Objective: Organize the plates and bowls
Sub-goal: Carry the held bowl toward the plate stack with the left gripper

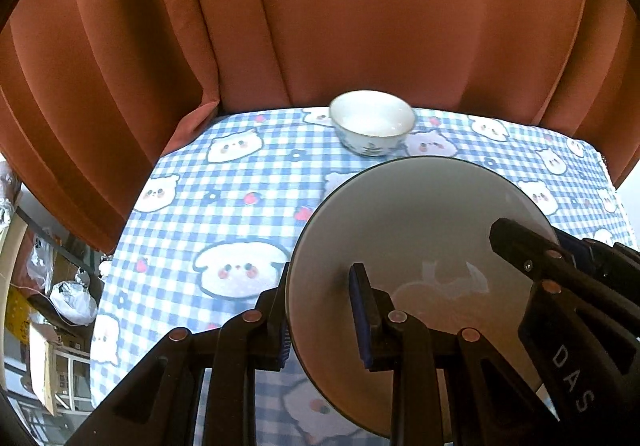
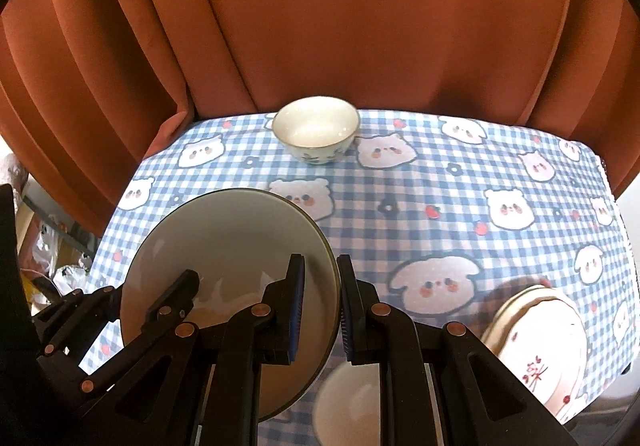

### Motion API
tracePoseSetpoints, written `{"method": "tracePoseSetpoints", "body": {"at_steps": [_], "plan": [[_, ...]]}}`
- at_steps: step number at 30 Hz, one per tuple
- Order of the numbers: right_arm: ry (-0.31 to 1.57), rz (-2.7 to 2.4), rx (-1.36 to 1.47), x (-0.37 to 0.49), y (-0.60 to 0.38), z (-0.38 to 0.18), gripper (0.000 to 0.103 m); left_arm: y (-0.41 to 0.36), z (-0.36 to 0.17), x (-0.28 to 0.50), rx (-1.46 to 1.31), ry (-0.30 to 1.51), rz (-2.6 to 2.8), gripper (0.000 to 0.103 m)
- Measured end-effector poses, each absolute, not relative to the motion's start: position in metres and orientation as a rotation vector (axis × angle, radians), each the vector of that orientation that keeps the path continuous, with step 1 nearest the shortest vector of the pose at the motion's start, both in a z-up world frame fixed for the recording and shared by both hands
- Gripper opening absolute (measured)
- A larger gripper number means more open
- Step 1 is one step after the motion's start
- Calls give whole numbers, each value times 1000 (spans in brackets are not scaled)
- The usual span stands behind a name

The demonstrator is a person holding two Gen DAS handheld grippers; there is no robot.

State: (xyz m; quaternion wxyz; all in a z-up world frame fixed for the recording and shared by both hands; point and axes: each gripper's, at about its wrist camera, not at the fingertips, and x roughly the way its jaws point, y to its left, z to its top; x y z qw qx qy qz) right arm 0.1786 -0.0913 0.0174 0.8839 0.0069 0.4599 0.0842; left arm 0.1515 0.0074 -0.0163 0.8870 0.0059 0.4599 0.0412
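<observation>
A: Gripping the rim from both sides, the grey plate (image 1: 416,246) is held tilted above the checked tablecloth (image 1: 224,214). How is it judged to handle?

B: It is taken to be glazed ceramic: stiff, fairly heavy, slippery and breakable. The rim is the right place to be gripped, since the flat middle offers nothing to pinch.

A: How are the grippers set?

B: The left gripper (image 1: 320,310) is closed across the plate's left edge, one finger inside, one outside. The right gripper (image 2: 320,310) is closed likewise across the right edge, the rim being seen between its blue pads (image 2: 297,310).

A: And what is counted?

B: One grey plate is held. One small patterned bowl (image 2: 316,130) is seen upright at the far side of the table, well apart. A plain white bowl (image 2: 352,402) is partly hidden under the right gripper. A stack of pink-decorated plates (image 2: 540,350) is seen at the near right; two rims are made out, though more cannot be excluded.
</observation>
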Motion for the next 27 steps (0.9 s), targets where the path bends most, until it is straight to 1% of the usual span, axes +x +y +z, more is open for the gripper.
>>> {"method": "tracePoseSetpoints", "body": {"at_steps": [13,20,27], "plan": [[943,186,-18,146,-155,9,19,-56,-37,119,-1,982,65,24],[980,184,-35,132,-180,-10,19,-81,-52,108,-3,1021,60,24],[1029,201,-42,126,-192,-30,19,-89,-67,103,4,1053,87,24]]}}
